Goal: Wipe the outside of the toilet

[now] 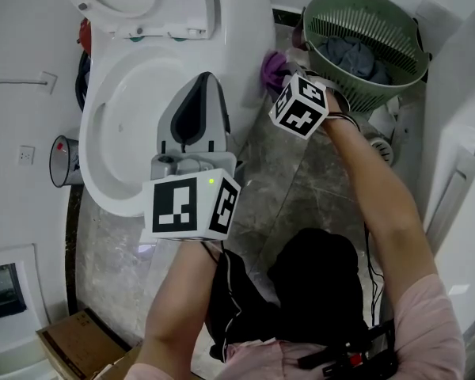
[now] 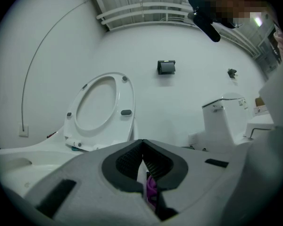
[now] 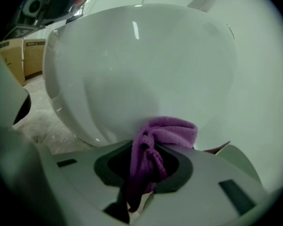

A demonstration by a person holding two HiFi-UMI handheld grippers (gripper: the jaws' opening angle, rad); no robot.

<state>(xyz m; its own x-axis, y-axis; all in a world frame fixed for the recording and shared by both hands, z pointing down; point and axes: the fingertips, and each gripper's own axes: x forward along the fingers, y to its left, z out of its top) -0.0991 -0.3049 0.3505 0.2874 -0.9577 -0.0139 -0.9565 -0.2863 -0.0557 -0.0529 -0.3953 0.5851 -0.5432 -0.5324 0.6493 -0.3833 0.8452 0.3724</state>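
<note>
The toilet (image 1: 249, 22) is glossy white and rounded, with its oval seat lid raised. Its smooth outer bowl wall bulges just ahead of my right tongs (image 3: 151, 152). Veined grey stone floor (image 1: 301, 188) lies beside it, and a green slatted plastic basket (image 1: 384, 22) holding crumpled fabric stands near. My left tongs (image 2: 142, 144) hang over the open bowl, their ribbed dark pads clenched tip to tip. My right tongs grasp a bunched, fluffy purple cloth (image 3: 165, 131), which lies against the bowl's outside.
</note>
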